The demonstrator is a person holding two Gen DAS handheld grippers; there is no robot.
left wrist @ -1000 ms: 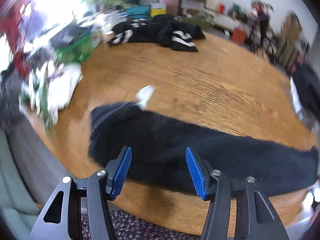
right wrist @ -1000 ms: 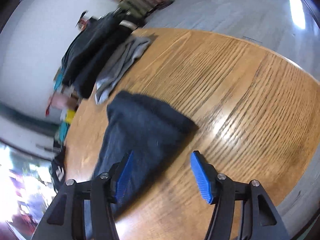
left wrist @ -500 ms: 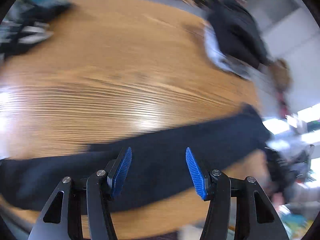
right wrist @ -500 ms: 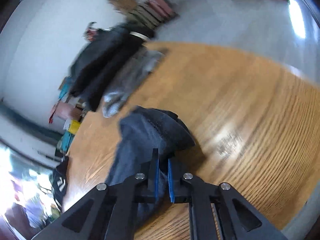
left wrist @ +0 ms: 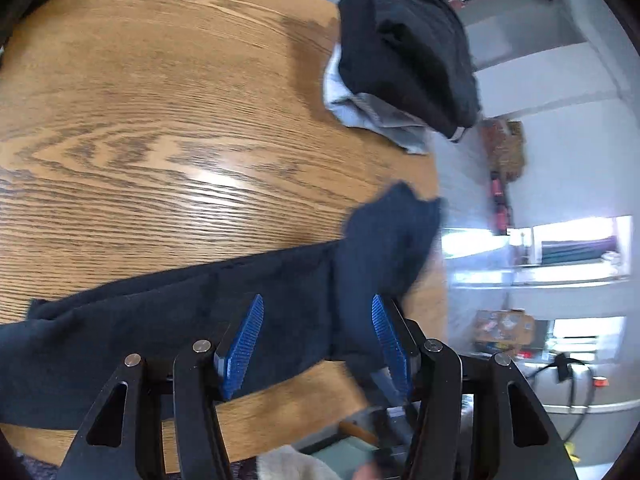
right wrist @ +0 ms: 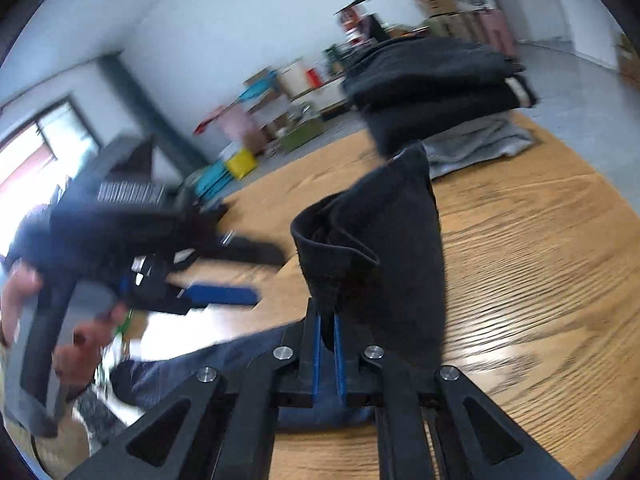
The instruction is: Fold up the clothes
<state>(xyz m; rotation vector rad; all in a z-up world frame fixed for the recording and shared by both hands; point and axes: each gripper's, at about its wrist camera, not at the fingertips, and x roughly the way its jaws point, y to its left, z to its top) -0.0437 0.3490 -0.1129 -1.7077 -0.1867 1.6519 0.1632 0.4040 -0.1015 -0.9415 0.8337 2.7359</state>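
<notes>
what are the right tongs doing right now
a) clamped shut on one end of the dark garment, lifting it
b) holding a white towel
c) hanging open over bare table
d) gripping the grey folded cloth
a: in the right wrist view the right tongs are pinched shut on the dark garment, whose end stands up off the wooden table.

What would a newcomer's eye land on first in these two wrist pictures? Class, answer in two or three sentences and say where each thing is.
First comes the dark garment, one end lifted off the wooden table and pinched in the shut right gripper. Its remaining length lies stretched along the table's near edge, under the open left gripper. Behind it, at the far side, sits a stack of folded clothes, dark pieces on a grey one.
</notes>
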